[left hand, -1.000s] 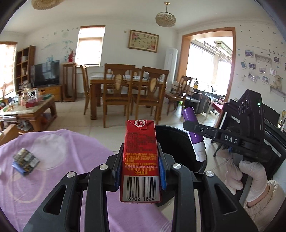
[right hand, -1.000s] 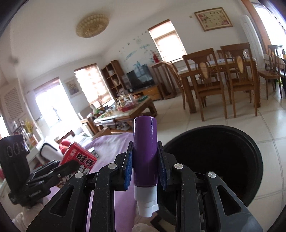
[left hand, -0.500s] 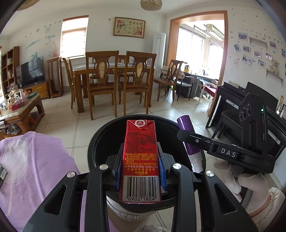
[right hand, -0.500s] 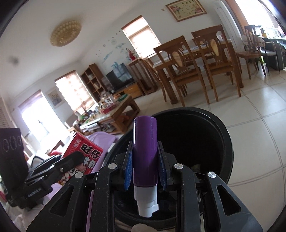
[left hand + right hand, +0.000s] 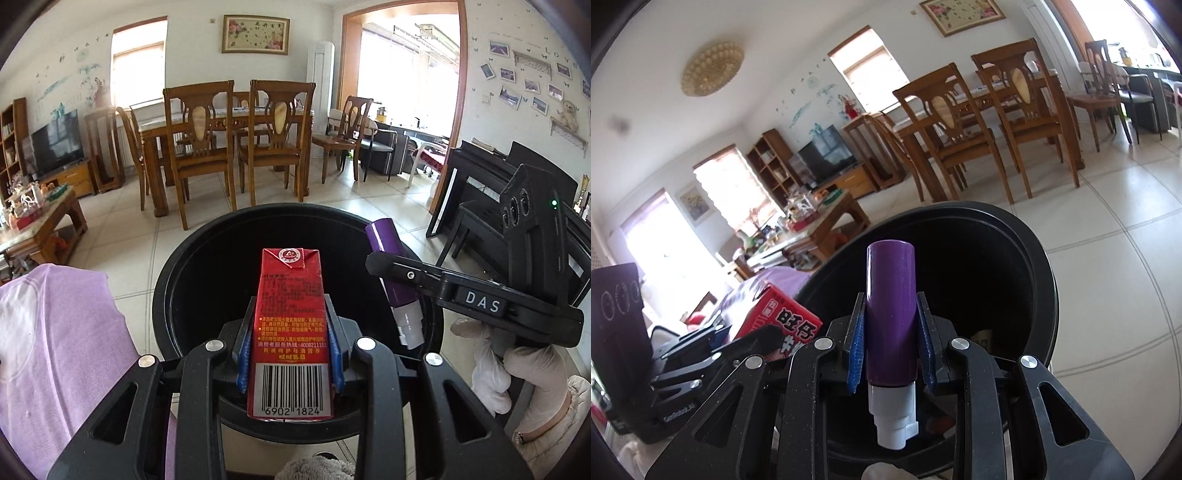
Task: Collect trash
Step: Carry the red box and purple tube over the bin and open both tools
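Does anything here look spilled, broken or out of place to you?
Nothing stands out. The red carton and the purple tube look whole and dry, each held over the open black bin. Something small lies at the bin's bottom, too dim to identify. No spill shows on the tiled floor.

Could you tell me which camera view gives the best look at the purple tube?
The right wrist view: the purple tube fills the centre, clamped between the right gripper pads, its white cap end nearest the camera. The left wrist view shows it small and tilted at the right, partly hidden by that gripper's finger, over the black bin.
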`<state>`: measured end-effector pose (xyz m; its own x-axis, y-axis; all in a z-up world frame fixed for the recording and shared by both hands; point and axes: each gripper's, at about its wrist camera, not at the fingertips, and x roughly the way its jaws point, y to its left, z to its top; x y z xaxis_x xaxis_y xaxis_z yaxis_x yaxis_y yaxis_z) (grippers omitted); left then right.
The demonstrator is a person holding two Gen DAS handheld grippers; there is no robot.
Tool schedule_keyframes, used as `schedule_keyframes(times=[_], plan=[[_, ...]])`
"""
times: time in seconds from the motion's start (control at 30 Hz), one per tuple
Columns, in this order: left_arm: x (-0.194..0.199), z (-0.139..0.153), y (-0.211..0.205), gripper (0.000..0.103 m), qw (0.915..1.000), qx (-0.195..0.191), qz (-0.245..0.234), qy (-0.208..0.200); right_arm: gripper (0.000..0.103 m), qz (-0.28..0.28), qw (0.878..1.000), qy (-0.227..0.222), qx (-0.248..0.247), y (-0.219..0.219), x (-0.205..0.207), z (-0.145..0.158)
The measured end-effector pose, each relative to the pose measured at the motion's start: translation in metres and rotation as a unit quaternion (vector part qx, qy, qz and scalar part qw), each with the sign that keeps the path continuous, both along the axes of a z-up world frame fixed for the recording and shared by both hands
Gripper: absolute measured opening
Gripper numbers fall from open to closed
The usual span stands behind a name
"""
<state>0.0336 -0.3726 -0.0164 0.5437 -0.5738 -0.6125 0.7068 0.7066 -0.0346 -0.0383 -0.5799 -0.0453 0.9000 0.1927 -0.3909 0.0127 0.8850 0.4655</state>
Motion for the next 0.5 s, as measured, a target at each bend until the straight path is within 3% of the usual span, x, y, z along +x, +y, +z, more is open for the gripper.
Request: schedule_keyframes(times=[0.13,0.2,0.3,0.33,0.4,0.43,0.5], plan=[[-0.001,0.000,0.000,0.034,1.0000,0.007,-0.001,0.004,0.029,0.000,1.000,-0.001,-0.001,0.003,0.002,0.006],[-0.004,0.001,0.000,0.034,0.9999,0.012,-0.002,0.000,0.040,0.001,1.000,-0.004,-0.001,0.001,0.002,0.008],[-0.010,0.004,-0.001,0.036,0.9999,0.015,-0.004,-0.006,0.050,0.001,1.000,-0.008,-0.003,0.005,-0.001,0.012],[-0.011,0.005,0.000,0.040,0.9999,0.014,-0.004,-0.007,0.054,0.001,1.000,-0.009,-0.003,0.007,-0.002,0.013],[-0.015,0.010,0.006,0.064,0.9998,0.011,0.004,-0.018,0.058,0.003,1.000,-0.013,-0.001,0.009,-0.005,0.014],[-0.018,0.013,0.009,0.068,0.9996,0.008,0.007,-0.026,0.059,0.005,1.000,-0.014,-0.002,0.012,-0.005,0.016],[-0.023,0.019,0.017,0.073,0.9992,0.002,0.012,-0.037,0.072,0.008,1.000,-0.016,-0.002,0.018,-0.007,0.018]])
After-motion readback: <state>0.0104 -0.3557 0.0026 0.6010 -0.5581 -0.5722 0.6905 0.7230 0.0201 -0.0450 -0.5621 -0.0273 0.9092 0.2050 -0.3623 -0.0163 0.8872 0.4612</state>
